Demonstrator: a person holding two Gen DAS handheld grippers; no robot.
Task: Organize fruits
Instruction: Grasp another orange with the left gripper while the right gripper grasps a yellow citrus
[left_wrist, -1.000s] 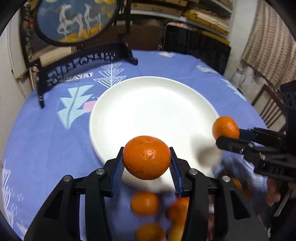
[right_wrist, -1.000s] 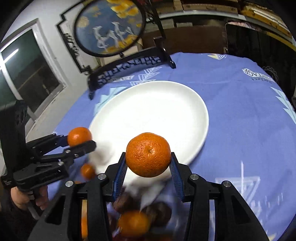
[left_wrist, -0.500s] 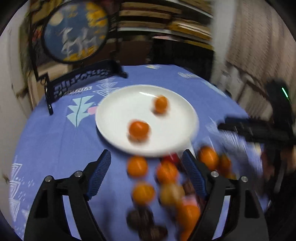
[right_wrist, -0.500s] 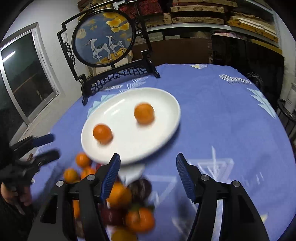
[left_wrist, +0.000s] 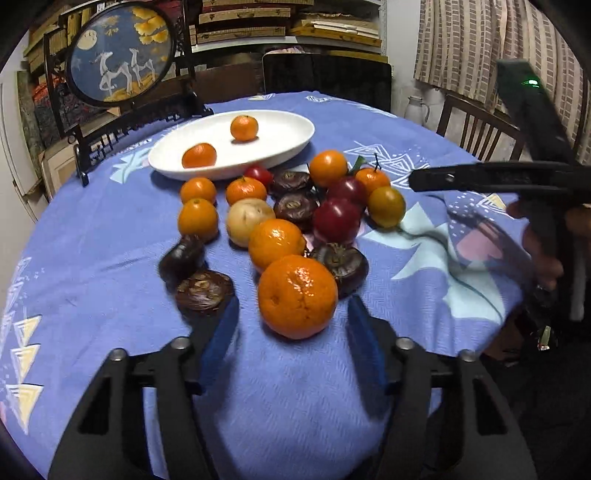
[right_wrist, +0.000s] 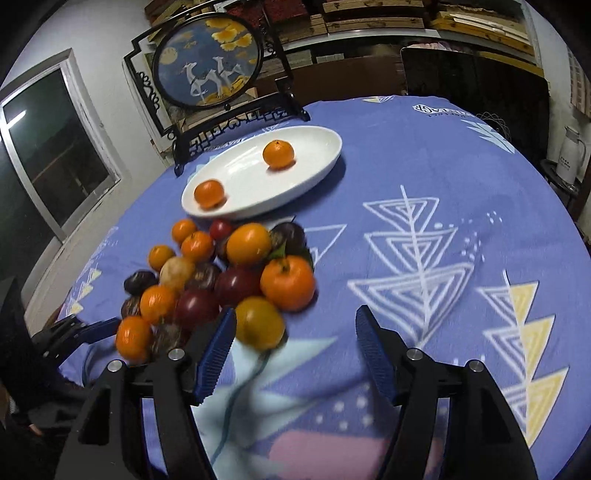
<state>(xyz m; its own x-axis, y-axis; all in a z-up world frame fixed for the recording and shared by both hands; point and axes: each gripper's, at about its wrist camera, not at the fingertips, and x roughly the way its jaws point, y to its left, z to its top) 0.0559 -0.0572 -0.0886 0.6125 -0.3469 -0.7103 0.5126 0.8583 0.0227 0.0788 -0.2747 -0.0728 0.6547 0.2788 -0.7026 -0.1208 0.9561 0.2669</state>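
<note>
A white plate (left_wrist: 280, 147) (right_wrist: 317, 162) holds two mandarins (left_wrist: 243, 127) (left_wrist: 199, 156) (right_wrist: 278, 154) (right_wrist: 209, 193). In front of it lies a pile of mandarins, red plums and dark water chestnuts (left_wrist: 291, 206) (right_wrist: 221, 273). My left gripper (left_wrist: 293, 332) is open and empty, its pads either side of a large mandarin (left_wrist: 297, 296) on the cloth. My right gripper (right_wrist: 295, 343) is open and empty, with a yellow-orange fruit (right_wrist: 258, 323) just beyond its left pad. The right gripper also shows at the right of the left wrist view (left_wrist: 480, 177).
The round table has a blue patterned cloth (right_wrist: 424, 229). A framed round deer screen (left_wrist: 122, 70) (right_wrist: 210, 70) stands behind the plate. A wooden chair (left_wrist: 476, 125) and a white kettle (right_wrist: 570, 155) stand beyond the table's right edge. Shelves line the back wall.
Both grippers let go of their mandarins, which now lie on the plate. Both have pulled back toward the near table edge and stand open at the fruit pile.
</note>
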